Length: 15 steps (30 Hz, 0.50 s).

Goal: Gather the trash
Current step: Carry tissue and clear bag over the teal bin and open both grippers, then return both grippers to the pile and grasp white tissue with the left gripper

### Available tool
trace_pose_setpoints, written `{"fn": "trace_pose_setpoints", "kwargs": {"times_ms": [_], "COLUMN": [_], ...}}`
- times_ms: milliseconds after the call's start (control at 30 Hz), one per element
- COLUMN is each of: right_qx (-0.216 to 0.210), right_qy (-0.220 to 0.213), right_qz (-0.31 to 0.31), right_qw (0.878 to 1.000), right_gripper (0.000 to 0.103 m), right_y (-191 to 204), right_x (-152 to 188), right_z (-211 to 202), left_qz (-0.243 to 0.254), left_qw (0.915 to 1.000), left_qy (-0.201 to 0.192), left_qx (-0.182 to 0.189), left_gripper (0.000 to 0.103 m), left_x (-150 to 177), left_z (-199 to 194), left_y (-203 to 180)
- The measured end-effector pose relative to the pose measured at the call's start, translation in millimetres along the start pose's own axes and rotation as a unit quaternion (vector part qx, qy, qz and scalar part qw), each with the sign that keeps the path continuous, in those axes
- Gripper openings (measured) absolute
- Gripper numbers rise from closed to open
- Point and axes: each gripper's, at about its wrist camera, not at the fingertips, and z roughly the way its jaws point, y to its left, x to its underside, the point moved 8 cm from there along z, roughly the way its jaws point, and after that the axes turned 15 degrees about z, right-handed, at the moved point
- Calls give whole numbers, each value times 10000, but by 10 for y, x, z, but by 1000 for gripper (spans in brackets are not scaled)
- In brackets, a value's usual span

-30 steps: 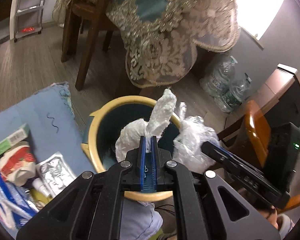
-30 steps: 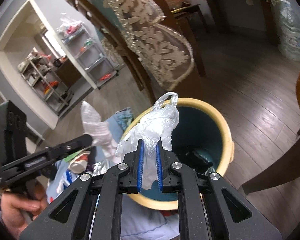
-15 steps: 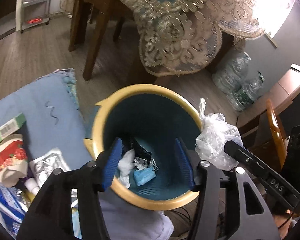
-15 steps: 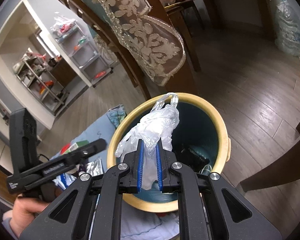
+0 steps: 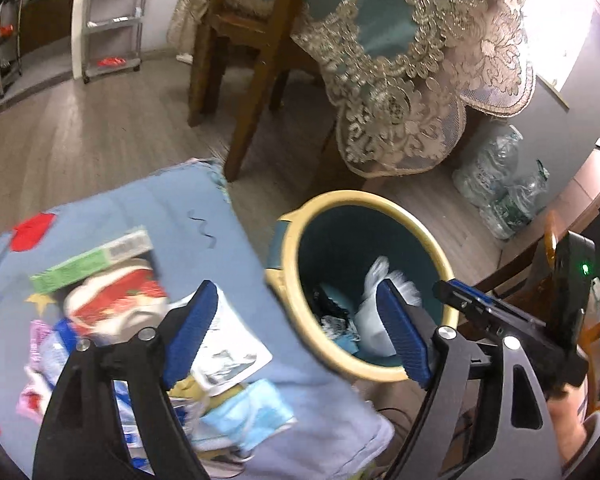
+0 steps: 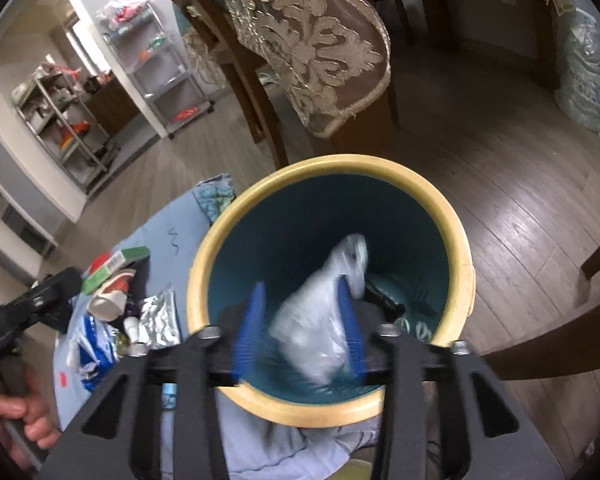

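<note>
Crinkled clear plastic bag (image 6: 320, 328) — blurred, pale — inside bin (image 6: 458, 264).

No word, brand or number can be read in either view. The green and white box (image 5: 92, 258) on the blue cloth (image 5: 172, 208), left of the bin (image 5: 284, 280), carries a pale panel with what looks like print, but it is blurred past reading. The water bottles (image 5: 500, 184) beyond the bin have labels too small and smeared to make out. The silver packet (image 6: 160, 316) shows no legible print.
</note>
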Motion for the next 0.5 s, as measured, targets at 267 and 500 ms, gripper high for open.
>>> {"fn": "trace_pose_setpoints", "kwargs": {"times_ms": [267,500], "right_qx": [-90,-278], "right_qy": [-43,12], "right_qz": [73,16], "right_qw": [9999,9996], "right_gripper": [68,76], "right_y": [10,191], "right_x": [9,81], "right_z": [-36,-56], "left_qz": [-115,-448], "left_qw": [9989,9952], "left_qy": [-42,-65], "left_qx": [-449,-867], "left_gripper": [85,88], "left_x": [268,559], "left_z": [-384,-736], "left_y": [402,803]}}
